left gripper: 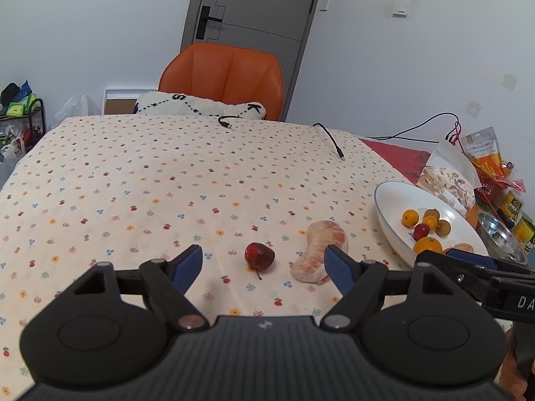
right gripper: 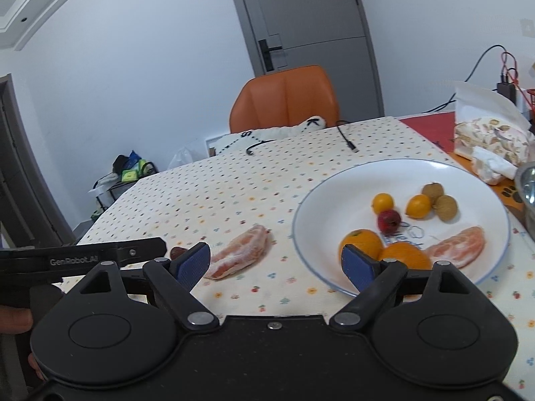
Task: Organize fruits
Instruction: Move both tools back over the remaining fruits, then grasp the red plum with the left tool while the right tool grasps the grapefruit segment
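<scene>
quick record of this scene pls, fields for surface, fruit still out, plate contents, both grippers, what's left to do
surface: table under a dotted tablecloth
fruit still out: strawberry and a peeled citrus piece, side by side on the cloth
plate: small orange fruits, two brown round fruits, one red fruit, two oranges, one peeled citrus piece
left gripper: open, empty, strawberry just ahead between its fingers
right gripper: open, empty, near the plate's rim
left to do: likely move both loose fruits onto the plate

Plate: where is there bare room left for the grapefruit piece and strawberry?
The plate is bare along its left and far side. Crowded: kumquats, longans at centre, oranges and a grapefruit segment along the near rim.
</scene>
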Action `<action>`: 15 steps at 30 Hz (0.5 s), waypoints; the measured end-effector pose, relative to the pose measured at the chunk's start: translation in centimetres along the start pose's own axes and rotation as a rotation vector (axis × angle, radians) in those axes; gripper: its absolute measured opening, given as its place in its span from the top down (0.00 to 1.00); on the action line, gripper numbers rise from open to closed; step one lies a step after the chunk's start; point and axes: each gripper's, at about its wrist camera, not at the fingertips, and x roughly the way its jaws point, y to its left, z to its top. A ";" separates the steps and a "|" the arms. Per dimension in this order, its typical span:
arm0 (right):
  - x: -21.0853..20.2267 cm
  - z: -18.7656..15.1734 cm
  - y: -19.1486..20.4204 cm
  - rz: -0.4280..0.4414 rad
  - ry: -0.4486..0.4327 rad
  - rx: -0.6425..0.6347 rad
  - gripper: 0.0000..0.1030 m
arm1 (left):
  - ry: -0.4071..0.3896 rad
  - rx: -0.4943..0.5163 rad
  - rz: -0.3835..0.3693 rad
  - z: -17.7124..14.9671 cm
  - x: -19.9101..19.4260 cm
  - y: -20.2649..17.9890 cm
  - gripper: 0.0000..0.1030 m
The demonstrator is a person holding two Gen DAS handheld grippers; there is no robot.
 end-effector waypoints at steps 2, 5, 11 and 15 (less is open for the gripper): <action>0.3 0.0 0.3 0.007 0.005 -0.005 0.17 | 0.000 -0.003 -0.003 -0.1 0.1 0.2 0.26; 0.7 -0.1 0.9 0.016 0.015 -0.010 0.18 | 0.001 -0.004 -0.004 -0.3 0.4 0.4 0.29; 1.6 -0.3 2.0 0.033 0.039 -0.033 0.25 | 0.009 -0.009 -0.012 -0.3 1.2 0.7 0.37; 2.1 -0.4 2.5 0.035 0.051 -0.042 0.28 | 0.012 -0.011 -0.020 -0.2 1.8 0.9 0.42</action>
